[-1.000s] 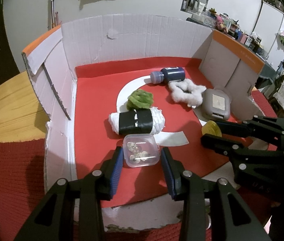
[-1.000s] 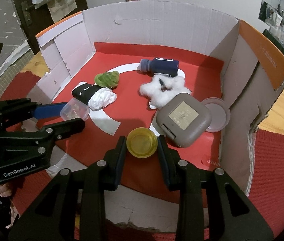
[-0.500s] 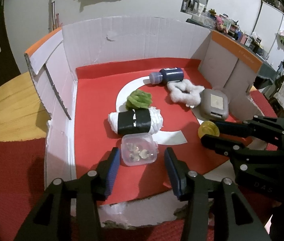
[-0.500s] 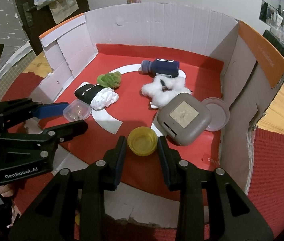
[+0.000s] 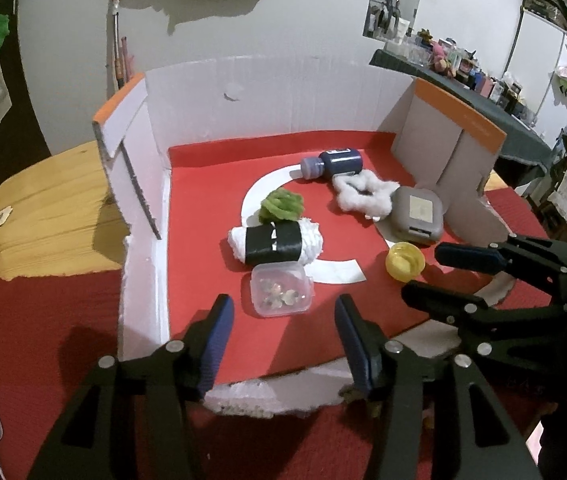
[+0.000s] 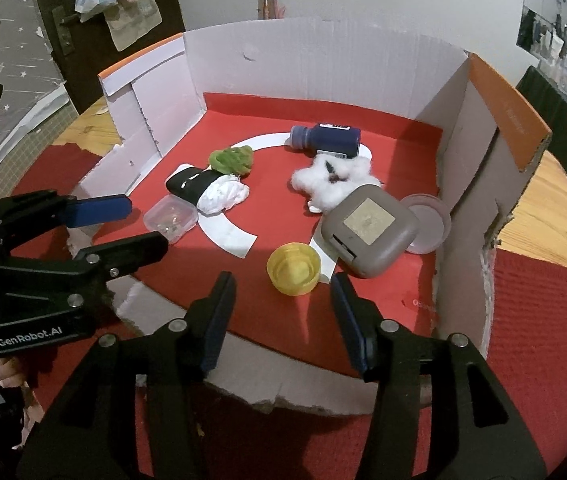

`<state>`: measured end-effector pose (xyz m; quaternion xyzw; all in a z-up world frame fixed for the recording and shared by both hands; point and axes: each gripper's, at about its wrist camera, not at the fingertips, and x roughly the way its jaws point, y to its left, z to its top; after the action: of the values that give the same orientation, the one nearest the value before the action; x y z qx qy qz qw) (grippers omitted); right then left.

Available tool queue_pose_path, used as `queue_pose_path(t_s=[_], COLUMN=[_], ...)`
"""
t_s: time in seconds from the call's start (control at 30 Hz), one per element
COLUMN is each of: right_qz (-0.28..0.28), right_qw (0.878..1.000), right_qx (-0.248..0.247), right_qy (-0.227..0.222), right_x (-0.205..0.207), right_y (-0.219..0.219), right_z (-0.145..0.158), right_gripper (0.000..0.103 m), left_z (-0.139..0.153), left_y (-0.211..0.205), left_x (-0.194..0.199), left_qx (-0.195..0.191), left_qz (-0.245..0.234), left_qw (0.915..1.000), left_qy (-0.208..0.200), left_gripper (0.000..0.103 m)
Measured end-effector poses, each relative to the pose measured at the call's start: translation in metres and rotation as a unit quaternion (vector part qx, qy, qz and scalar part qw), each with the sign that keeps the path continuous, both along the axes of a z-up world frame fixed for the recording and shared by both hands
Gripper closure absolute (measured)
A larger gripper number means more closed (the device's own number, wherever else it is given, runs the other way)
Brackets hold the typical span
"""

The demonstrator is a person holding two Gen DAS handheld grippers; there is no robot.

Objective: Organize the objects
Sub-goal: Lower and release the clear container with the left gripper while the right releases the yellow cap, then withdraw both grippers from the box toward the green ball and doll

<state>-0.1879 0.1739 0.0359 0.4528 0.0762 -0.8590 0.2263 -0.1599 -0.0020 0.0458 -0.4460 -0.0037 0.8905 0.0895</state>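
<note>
**Inside the Cut-Down Box: Seven Items on a Red Floor**

Across the red floor of the open cardboard box (image 6: 323, 60), with white walls on three sides and a torn front edge, the objects lie loose. Nearest the left gripper (image 5: 283, 312) sits a small clear plastic container (image 5: 281, 294), lid on, with a few small pale pieces inside. The jaws have just been opening; they now stand spread on either side of the container, not touching it.

The right gripper (image 6: 283, 292) has also just been opening. A yellow cap (image 6: 293, 268), hollow side up and empty, sits on the floor just ahead of its parted fingers, free of both pads.

Behind the clear container lies a white cloth roll with a black band (image 5: 275, 242), touching it, with a green fuzzy tuft (image 5: 281, 206) beyond. A dark blue bottle (image 6: 325, 140) lies on its side at the back, beside a white cotton wad (image 6: 333, 184). A closed grey square case (image 6: 369, 230) rests near the right wall, overlapping a flat round grey lid (image 6: 429, 222).
</note>
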Motion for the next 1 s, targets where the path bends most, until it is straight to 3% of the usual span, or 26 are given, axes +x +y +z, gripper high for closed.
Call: queue_pose_path(t_s=[0.07, 0.17, 0.4, 0.63, 0.77, 1.0], right_qz=[0.001, 0.005, 0.008, 0.004, 0.004, 0.001], right_qw=[1.0, 1.0, 1.0, 1.0, 0.999, 0.999], right_qx=[-0.002, -0.002, -0.003, -0.003, -0.002, -0.003], right_qy=[0.003, 0.009, 0.02, 0.031, 0.038, 0.054], right_x=[0.004, 0.01, 0.022, 0.034, 0.043, 0.063], right_y=[0.0, -0.002, -0.005, -0.005, -0.004, -0.004], right_z=[0.004, 0.007, 0.015, 0.02, 0.023, 0.03], right_gripper=[0.055, 0.043, 0.041, 0.034, 0.027, 0.021], left_z=[0.001, 0.002, 0.007, 0.01, 0.013, 0.023], left_y=[-0.002, -0.003, -0.006, -0.012, -0.015, -0.021], left_x=[0.003, 0.008, 0.019, 0.029, 0.038, 0.051], left_qx=[0.003, 0.007, 0.011, 0.013, 0.008, 0.001], left_qz=[0.002, 0.004, 0.009, 0.02, 0.028, 0.041], left_qw=[1.0, 0.9999, 0.9998, 0.9994, 0.9988, 0.9974], left_qy=[0.002, 0.006, 0.016, 0.025, 0.039, 0.059], left_gripper=[0.043, 0.041, 0.03, 0.02, 0.008, 0.001])
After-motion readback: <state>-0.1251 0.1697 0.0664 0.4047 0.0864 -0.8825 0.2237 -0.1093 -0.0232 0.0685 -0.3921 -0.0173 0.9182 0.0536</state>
